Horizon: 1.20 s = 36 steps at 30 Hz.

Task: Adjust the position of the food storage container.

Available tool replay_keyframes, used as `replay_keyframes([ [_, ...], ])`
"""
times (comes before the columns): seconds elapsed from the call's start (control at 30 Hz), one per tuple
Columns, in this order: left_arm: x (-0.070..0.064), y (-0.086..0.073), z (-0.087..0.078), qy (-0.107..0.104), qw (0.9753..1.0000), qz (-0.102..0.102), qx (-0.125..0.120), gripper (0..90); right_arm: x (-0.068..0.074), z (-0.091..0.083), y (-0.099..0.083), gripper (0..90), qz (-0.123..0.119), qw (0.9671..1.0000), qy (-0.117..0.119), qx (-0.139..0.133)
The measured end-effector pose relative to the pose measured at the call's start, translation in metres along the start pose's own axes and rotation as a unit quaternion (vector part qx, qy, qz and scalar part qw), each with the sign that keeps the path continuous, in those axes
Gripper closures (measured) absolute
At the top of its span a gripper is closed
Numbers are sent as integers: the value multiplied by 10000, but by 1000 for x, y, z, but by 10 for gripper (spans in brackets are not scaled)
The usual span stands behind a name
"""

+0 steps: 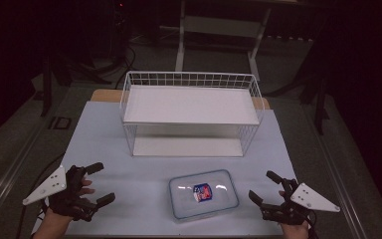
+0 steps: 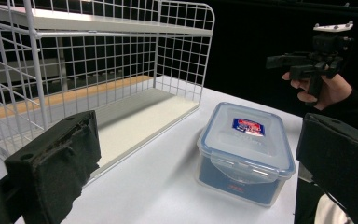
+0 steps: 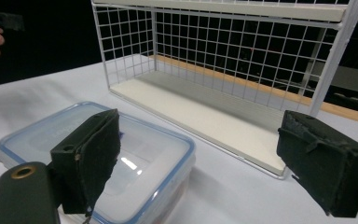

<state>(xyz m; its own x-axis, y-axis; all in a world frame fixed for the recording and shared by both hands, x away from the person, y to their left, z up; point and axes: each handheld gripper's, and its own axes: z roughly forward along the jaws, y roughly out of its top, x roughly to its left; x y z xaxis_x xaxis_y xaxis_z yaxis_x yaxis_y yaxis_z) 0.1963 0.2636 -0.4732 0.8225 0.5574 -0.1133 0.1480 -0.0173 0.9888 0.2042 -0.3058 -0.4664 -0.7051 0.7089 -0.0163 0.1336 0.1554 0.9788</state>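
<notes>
A clear plastic food box [image 1: 203, 193] with a blue-rimmed lid and a red-and-blue label lies on the table near its front edge, between my two grippers. It also shows in the left gripper view [image 2: 244, 150] and in the right gripper view [image 3: 98, 161]. My left gripper [image 1: 99, 183] [image 2: 196, 163] stands open to the box's left, nothing between its jaws. On the box's right my right gripper [image 1: 264, 186] [image 3: 205, 163] is open too, a short way from it. A white two-tier wire shelf [image 1: 191, 112] stands behind the box, both tiers bare.
A pale cloth [image 1: 99, 134] covers the table; its wooden edge [image 1: 104, 94] shows behind the shelf. Dark floor, cables and a white stand frame [image 1: 219, 30] lie beyond. In the left gripper view the other hand with its gripper [image 2: 314, 63] is at upper right.
</notes>
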Motion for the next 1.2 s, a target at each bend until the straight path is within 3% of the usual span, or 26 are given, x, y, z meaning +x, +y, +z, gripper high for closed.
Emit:
replay_keyframes([
  [0.27,-1,1,0,1,10000,36,-2,0,8,-3,15,115,191,9997,46,-151],
  [0.43,0,1,-1,29,10000,25,-26,0,20,-4,25,117,149,9990,330,-279],
  [0.57,1,1,0,21,10000,15,-21,0,33,1,30,140,74,9986,519,-102],
  [0.7,0,1,0,14,10000,40,-3,0,44,8,29,268,-78,9970,742,193],
  [0.8,0,1,0,13,10000,46,-12,0,51,15,24,346,-37,9944,953,452],
  [0.83,0,1,0,6,10000,32,-22,0,52,17,23,365,-8,9938,1009,477],
  [0.87,1,1,0,11,10000,30,-20,0,55,18,20,440,40,9930,1074,501],
  [0.97,1,0,1,15,10000,22,-9,0,59,21,17,502,77,9910,1212,566],
  [1.0,1,0,1,11,10000,28,-2,0,65,26,14,568,51,9884,1354,691],
  [1.1,0,0,1,14,10000,33,10,0,75,35,7,655,82,9826,1624,896],
  [1.17,1,0,1,14,10000,29,14,0,78,38,5,677,50,9808,1665,1010],
  [1.2,1,0,1,7,10000,32,17,0,84,44,0,724,-32,9761,1793,1231],
])
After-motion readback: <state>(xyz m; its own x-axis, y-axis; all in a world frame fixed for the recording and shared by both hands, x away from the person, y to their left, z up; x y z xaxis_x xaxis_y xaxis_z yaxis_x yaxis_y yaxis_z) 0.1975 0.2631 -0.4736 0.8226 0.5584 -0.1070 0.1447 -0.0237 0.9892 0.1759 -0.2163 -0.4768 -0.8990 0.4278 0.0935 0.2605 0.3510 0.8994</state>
